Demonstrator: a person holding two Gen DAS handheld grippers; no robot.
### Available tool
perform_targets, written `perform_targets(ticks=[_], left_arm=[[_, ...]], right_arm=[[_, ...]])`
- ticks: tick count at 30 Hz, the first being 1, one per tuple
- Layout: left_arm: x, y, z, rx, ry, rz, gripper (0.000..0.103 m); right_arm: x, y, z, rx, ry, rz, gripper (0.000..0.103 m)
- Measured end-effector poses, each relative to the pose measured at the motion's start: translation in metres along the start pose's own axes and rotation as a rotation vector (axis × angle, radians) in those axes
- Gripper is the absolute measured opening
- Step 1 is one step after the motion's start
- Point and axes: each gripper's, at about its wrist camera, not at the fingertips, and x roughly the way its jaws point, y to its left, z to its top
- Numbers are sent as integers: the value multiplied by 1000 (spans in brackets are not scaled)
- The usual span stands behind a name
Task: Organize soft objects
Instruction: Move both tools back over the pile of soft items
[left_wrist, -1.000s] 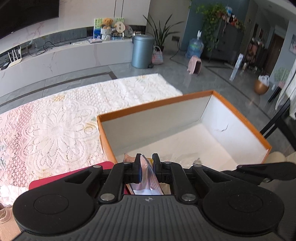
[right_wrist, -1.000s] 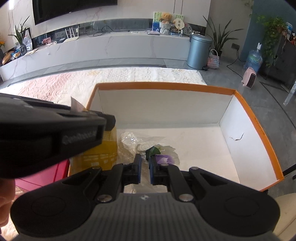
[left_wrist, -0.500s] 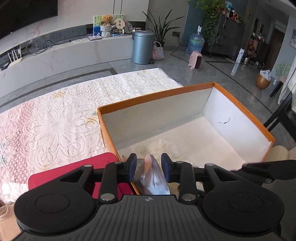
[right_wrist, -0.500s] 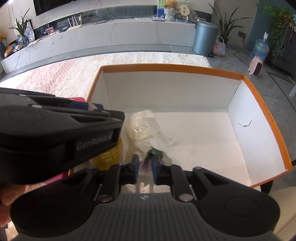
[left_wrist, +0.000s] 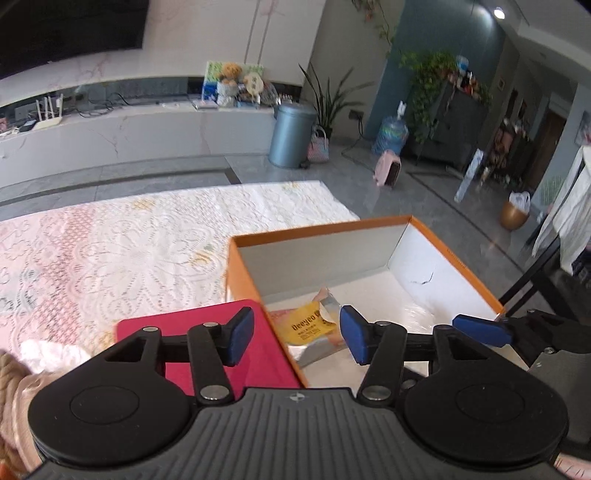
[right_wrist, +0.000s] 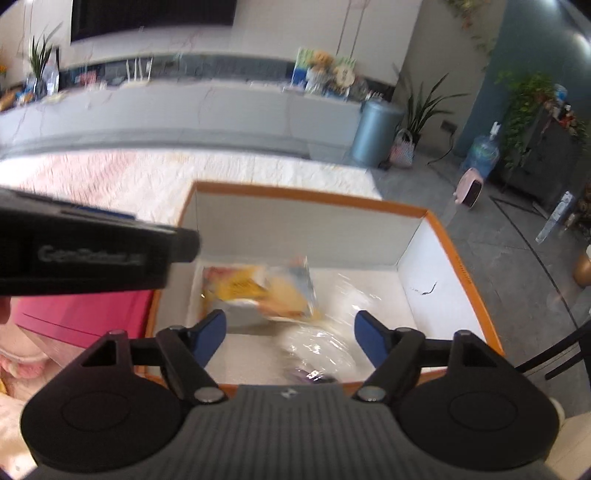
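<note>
An orange-rimmed white box (left_wrist: 325, 230) (right_wrist: 306, 195) stands on the lace tablecloth. Inside it lies a yellow and silver snack packet (left_wrist: 310, 326) (right_wrist: 258, 291). Beside that sits a clear plastic bag (right_wrist: 321, 347) with something purple at its near end. My left gripper (left_wrist: 295, 338) hangs above the box's near left corner. Its jaws are opening and nothing is between them. Over the near side of the box my right gripper (right_wrist: 290, 338) is also opening, its pads apart from the bag below. The right gripper's blue fingertip (left_wrist: 482, 330) shows at the right of the left wrist view.
A magenta flat object (left_wrist: 258, 354) (right_wrist: 85, 314) lies against the box's left side. Pink and white soft cloth (left_wrist: 44, 358) (right_wrist: 22, 358) sits at the near left. The lace tablecloth (left_wrist: 129, 251) spreads to the left. A dark chair frame (left_wrist: 535, 277) stands to the right of the box.
Both grippers opened and rose back from the box. The packet left my left jaws and the plastic bag left my right jaws; both now lie in the box.
</note>
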Motion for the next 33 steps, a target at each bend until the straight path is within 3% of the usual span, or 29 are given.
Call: perform_targets(ticks=[6,14,19,33], left_arm=[[-38,9,-17,-9,-79,19,64],[-80,27,-49,-28,-115,71,64],[-98,47,-69,-59,-90,117,64],[-134,119,-134,-217,14,238,64]], right_arm=[[-33,12,-14,102,-99,38,82],[-61,40,-39,164,-142,100,85],[-70,66,-54,144,-143,137,88],[-74,133,-78,-8,-41,262,88]])
